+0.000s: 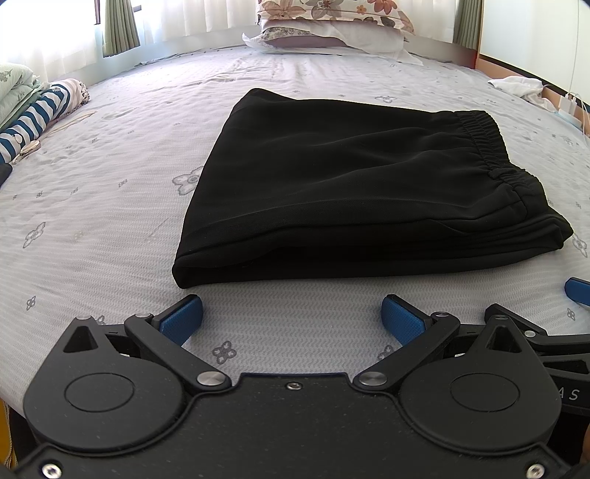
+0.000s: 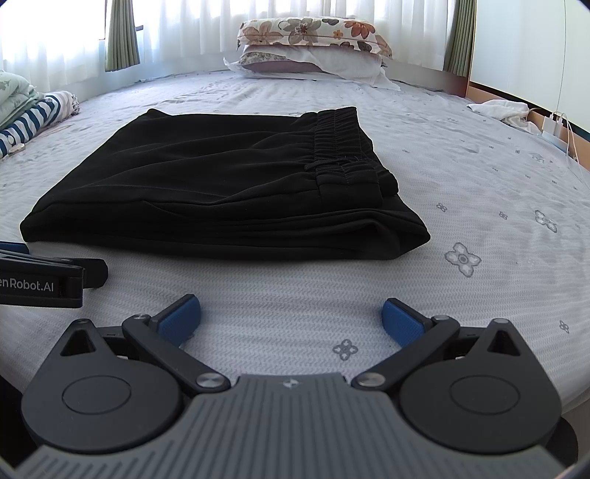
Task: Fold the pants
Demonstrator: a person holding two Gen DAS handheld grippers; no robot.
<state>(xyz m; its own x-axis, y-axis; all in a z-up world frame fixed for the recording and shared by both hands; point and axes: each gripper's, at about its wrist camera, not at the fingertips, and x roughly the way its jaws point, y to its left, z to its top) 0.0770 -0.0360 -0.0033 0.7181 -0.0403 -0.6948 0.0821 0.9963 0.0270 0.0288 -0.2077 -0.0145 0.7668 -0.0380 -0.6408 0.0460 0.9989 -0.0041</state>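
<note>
Pants [image 1: 354,191]: black, folded into a compact stack, lying flat on the bed [image 1: 110,206], elastic waistband to the right. Nearest, left gripper [image 1: 291,317] and right gripper [image 2: 289,315] both spread wide, empty, just short of the stack. Beyond, pillows [image 2: 313,48] by the curtains [image 2: 184,29].

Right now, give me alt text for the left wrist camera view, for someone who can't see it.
Black pants, folded into a compact stack with the elastic waistband on the right, lie on a pale floral bedsheet. The open left gripper hovers in front of them, empty. Pillows sit at the far end.
</note>
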